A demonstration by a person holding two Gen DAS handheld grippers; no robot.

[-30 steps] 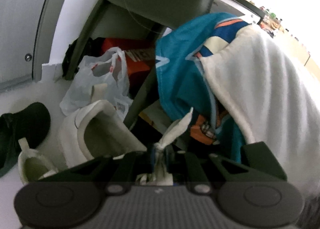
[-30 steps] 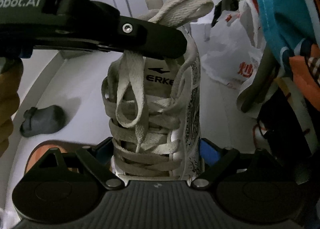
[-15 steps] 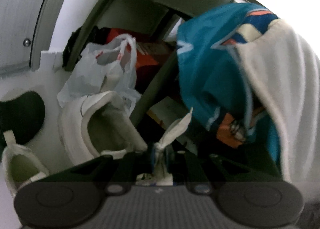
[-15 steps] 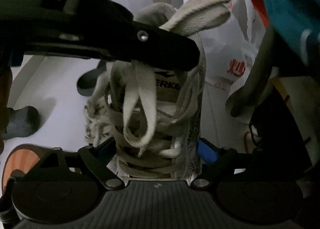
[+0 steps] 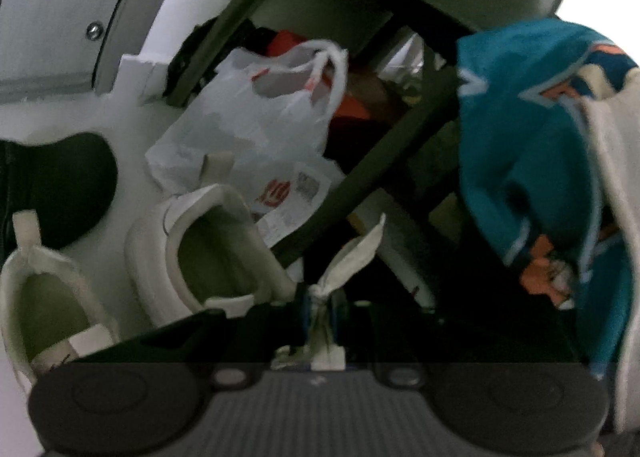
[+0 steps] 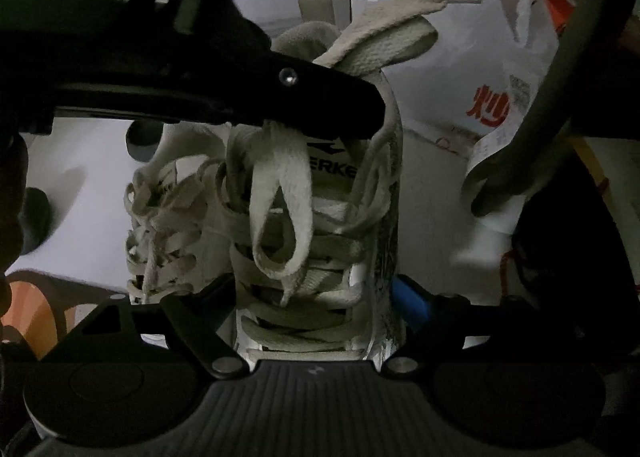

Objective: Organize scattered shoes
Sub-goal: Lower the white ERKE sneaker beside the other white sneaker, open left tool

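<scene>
Between your right gripper [image 6: 316, 297] fingers the laced sneaker [image 6: 320, 217] runs lengthwise straight ahead, heel far; jaws closing, and I can't tell whether the pads touch it. Your left gripper [image 5: 322, 313] is clamped on its shoelace [image 5: 352, 253]. The right view alone shows the lacing beside its mate [image 6: 168, 217]; the left view alone shows both heel openings side by side on the white floor [image 5: 128, 125]
</scene>
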